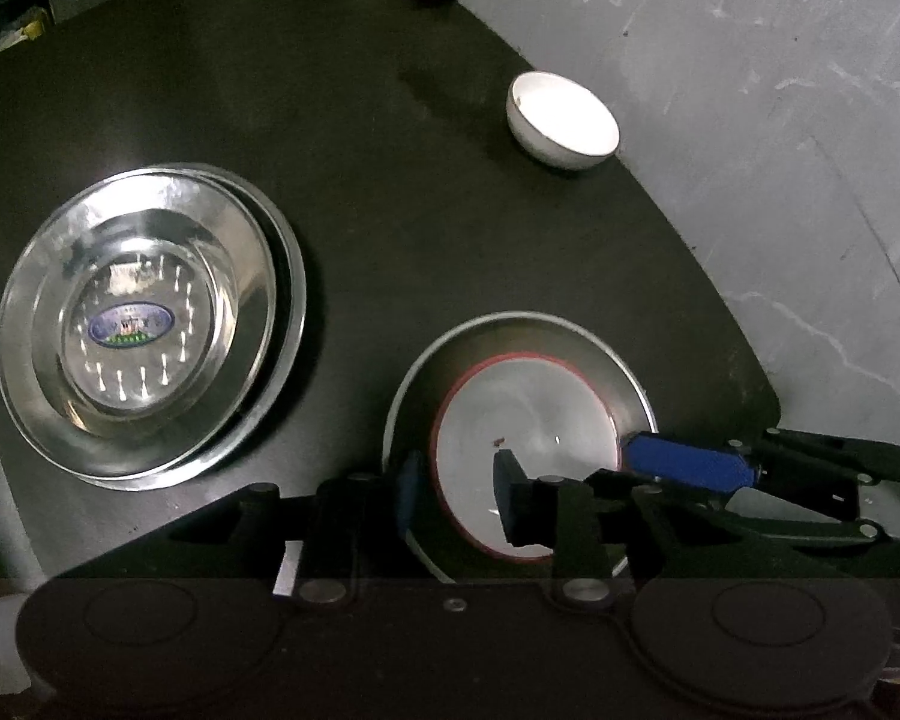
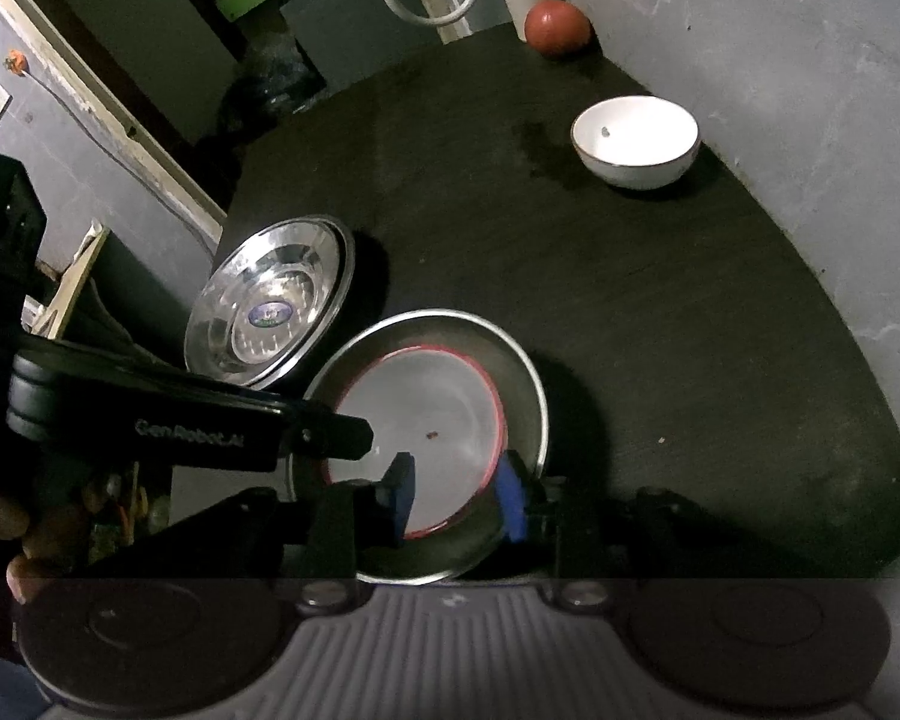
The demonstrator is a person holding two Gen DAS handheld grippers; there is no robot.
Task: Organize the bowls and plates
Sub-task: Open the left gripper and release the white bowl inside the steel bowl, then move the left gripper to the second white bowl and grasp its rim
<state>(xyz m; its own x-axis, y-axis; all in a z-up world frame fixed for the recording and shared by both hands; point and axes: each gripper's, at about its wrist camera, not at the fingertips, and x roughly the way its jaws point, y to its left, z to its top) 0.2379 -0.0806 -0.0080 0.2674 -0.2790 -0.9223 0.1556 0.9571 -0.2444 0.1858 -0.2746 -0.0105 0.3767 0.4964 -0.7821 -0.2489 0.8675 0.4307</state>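
Releasing cleanly matters here: the red-rimmed plate (image 1: pixel 513 450) lies nested in the steel plate (image 1: pixel 576 348) near the tabletop (image 1: pixel 390 210) edge. Both left tongs (image 1: pixel 459 495) and right tongs (image 2: pixel 456 501) straddle its rim, slightly apart; lift them straight up.

Two stacked steel bowls (image 1: pixel 150 324); steel plate (image 1: pixel 600 354); red-rimmed plate (image 1: pixel 528 420); white bowl (image 1: pixel 564 120).
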